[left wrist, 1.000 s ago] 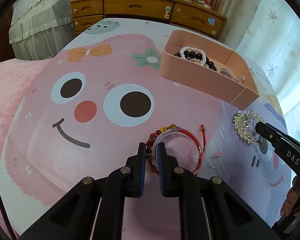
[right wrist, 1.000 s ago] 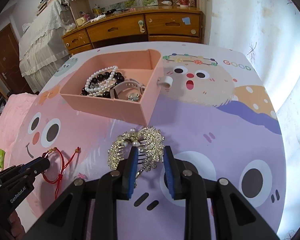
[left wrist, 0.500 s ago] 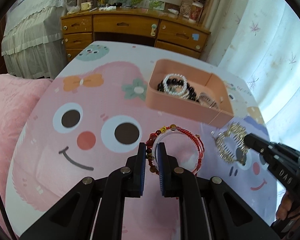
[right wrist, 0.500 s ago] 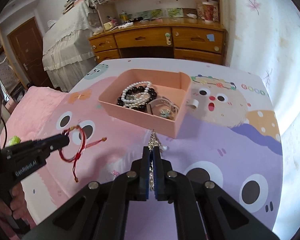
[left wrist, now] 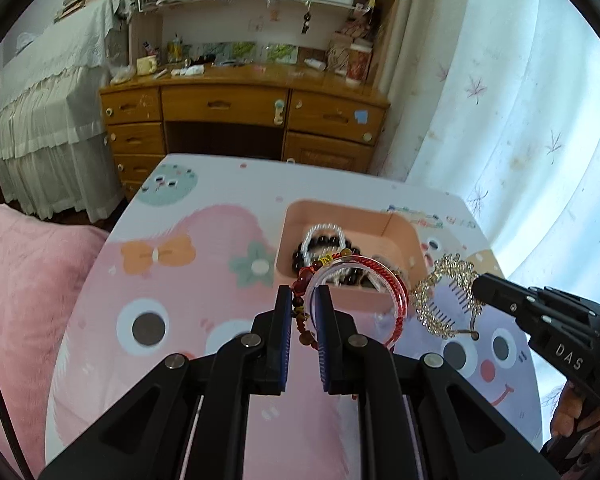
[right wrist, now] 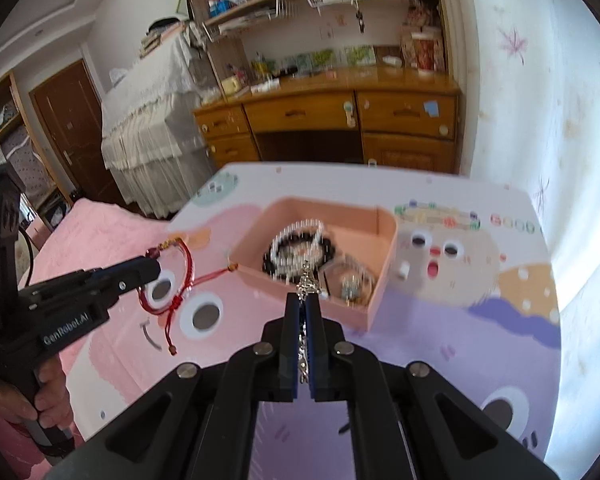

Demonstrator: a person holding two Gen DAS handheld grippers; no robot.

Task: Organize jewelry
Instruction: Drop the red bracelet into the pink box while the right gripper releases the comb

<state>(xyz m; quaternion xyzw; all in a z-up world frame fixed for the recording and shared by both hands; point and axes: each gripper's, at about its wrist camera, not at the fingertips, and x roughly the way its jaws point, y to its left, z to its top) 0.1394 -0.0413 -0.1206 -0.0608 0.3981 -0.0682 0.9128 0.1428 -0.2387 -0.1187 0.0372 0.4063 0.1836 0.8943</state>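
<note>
My left gripper (left wrist: 303, 312) is shut on a bunch of bracelets (left wrist: 356, 280): a red cord one, a clear bangle and a string of brown-red beads. They hang above the cartoon tablecloth (left wrist: 180, 280), near the front of the pink box (left wrist: 340, 214). My right gripper (right wrist: 306, 300) is shut on a gold hair comb (right wrist: 307, 280), seen edge-on and held in the air before the pink box (right wrist: 384, 276). The left wrist view shows the comb (left wrist: 444, 296) flat, hanging from the right gripper (left wrist: 480, 284). A pearl bracelet (right wrist: 296, 236) and black beads lie in the box.
A wooden desk with drawers (left wrist: 228, 108) stands beyond the table's far edge. A bed with a white lace cover (left wrist: 48, 120) is at the back left, a pink blanket (left wrist: 20, 280) at the left and a pale curtain (left wrist: 520, 120) at the right.
The right gripper shut on the hair comb. Both grippers then rose off the cloth, one carrying the comb and the other the bracelets, and now hang near the pink box.
</note>
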